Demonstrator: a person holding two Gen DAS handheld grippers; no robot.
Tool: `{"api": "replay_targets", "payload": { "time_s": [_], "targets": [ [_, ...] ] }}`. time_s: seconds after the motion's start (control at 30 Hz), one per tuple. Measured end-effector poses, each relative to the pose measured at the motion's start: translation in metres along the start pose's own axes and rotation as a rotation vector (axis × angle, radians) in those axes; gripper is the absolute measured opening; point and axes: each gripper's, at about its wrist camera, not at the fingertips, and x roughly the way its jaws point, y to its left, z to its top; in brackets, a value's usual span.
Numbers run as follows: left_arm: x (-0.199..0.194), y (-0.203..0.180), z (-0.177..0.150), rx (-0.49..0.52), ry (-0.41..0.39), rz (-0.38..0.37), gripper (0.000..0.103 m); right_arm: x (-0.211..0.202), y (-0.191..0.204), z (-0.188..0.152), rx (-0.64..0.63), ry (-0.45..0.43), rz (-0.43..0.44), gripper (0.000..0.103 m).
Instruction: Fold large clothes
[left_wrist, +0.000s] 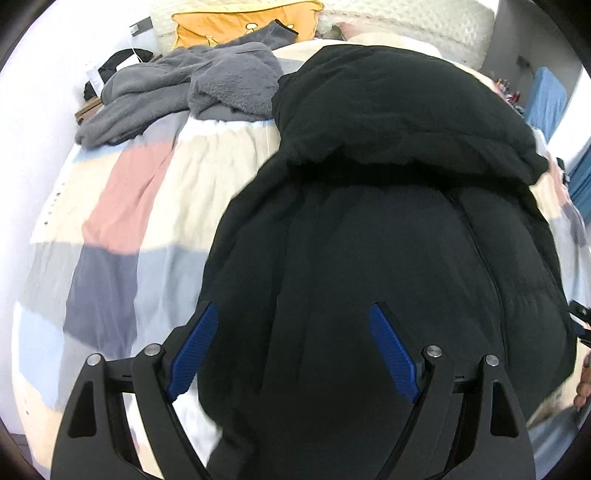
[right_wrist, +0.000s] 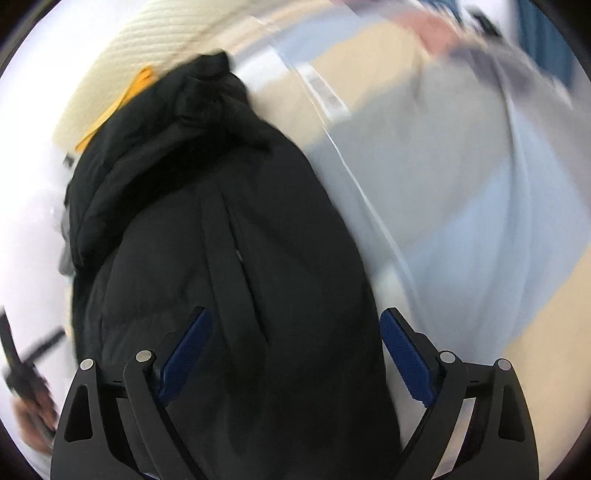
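Observation:
A large black padded jacket (left_wrist: 369, 240) lies on the bed, its hood (left_wrist: 399, 107) folded down at the far end. My left gripper (left_wrist: 293, 306) hangs over the jacket's near left part with its blue pads (left_wrist: 194, 350) wide apart and nothing pinched between them. In the right wrist view the jacket (right_wrist: 221, 258) runs away from me. My right gripper (right_wrist: 295, 312) stands open over its near right part, one pad past the jacket's edge. This view is blurred. A hand (right_wrist: 33, 417) with the other gripper shows at its lower left.
The bed carries a patchwork duvet (left_wrist: 122, 206) in pink, cream, grey and blue. A crumpled grey fleece garment (left_wrist: 184, 88) lies at the far left, with a yellow pillow (left_wrist: 229, 22) and a cream headboard (left_wrist: 424, 26) behind. A white wall runs along the left.

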Motion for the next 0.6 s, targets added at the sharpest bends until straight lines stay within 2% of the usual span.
{"api": "replay_targets", "payload": {
  "time_s": [0.13,0.2,0.27,0.37,0.5,0.6],
  "targets": [
    [0.028,-0.005,0.035,-0.026,0.034,-0.037,0.086,0.001,0.042,0.032,-0.203,-0.089,-0.025,0.092],
    [0.042,-0.016,0.052,0.018,0.013,0.023,0.086,0.017,0.059,0.050,-0.286,-0.107,-0.038,0.092],
    [0.056,-0.024,0.064,0.052,0.005,0.092,0.086,0.042,0.069,0.066,-0.354,-0.117,-0.089,0.092],
    [0.072,-0.027,0.076,0.073,-0.015,0.196,0.086,0.074,0.069,0.089,-0.361,-0.121,-0.139,0.092],
    [0.094,-0.016,0.089,0.067,-0.030,0.309,0.086,0.103,0.049,0.118,-0.283,-0.138,-0.124,0.092],
    [0.107,0.000,0.097,0.026,-0.034,0.327,0.086,0.116,0.044,0.137,-0.249,-0.164,-0.066,0.092]
  ]
}}
